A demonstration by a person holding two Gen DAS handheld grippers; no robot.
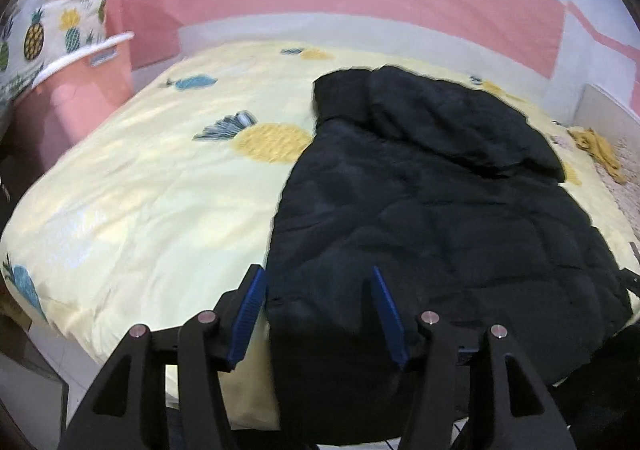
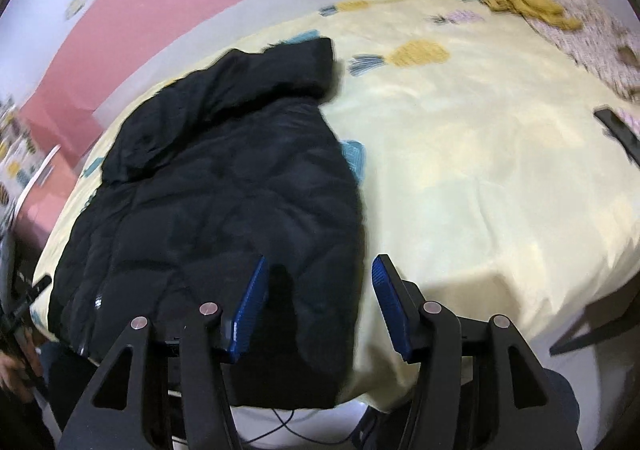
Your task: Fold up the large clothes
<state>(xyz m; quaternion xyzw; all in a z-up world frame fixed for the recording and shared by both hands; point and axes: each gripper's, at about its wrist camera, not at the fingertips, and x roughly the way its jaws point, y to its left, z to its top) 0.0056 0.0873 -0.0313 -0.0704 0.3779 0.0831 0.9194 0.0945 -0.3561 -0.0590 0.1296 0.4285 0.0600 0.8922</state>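
While both tools hover over the near edge of the bed (image 1: 132, 186), neither has a grip: the left gripper (image 1: 318, 310) has its blue jaws spread with the left hem corner of the jacket (image 1: 432, 210) framed between them, and the right gripper (image 2: 318, 302) has its jaws spread over the right hem corner. In neither view do the pads appear to press the cloth; whether a tip grazes it cannot be told through the blur.

Jacket: black, quilted and padded, lying flat along the middle of the bed, hem at the near edge and draping slightly over it, hood or collar bunched at the far end. Judged from its puffy look, it should be light for its bulk, soft and springy, with a smooth shell that may slip between pads and a fill that resists a crisp crease. Best hold, by this reading, is a deep pinch at the two hem corners, where seams gather the layers, so that both layers lift together.

Surroundings: yellow pineapple-print cover, a mustard cloth (image 2: 528, 6) at the far right of the bed, a pink bin (image 1: 84, 90) beside the bed on the left, pink-and-white wall behind.
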